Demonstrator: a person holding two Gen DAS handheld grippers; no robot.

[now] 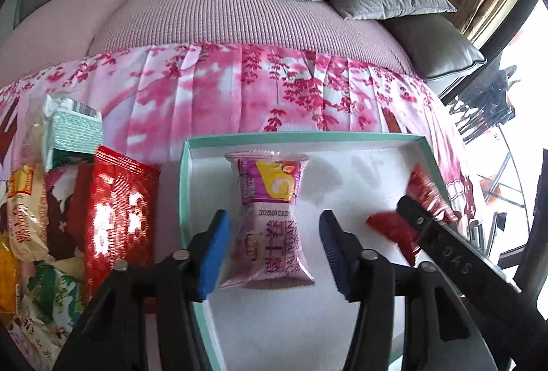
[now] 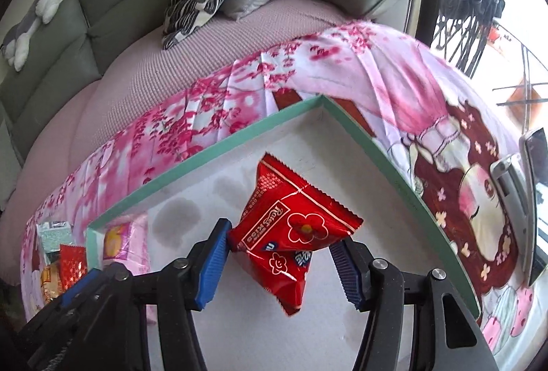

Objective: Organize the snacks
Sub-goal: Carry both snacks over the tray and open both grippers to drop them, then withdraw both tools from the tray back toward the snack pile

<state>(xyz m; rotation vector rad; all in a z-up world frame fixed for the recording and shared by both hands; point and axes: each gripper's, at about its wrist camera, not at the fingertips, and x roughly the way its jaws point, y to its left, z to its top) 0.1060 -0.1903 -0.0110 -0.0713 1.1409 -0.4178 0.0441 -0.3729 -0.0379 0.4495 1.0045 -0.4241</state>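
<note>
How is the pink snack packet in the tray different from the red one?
The pink snack packet lies flat on the tray floor, clear of the left gripper, whose pads stand apart from it; the red snack packet sits tilted and crumpled, touching the right gripper pads. The pink packet is pale with a yellow swirl picture; the red one is glossy with flower outlines. Both are sealed, crimp-edged wrappers inside the same teal-rimmed tray.

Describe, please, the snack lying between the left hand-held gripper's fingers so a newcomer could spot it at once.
Find the shallow teal-rimmed box on the pink floral cloth. Inside, toward its left side, lies a pale pink packet. Unlike the red packet to its right, it carries a yellow swirl cake picture on purple.
</note>
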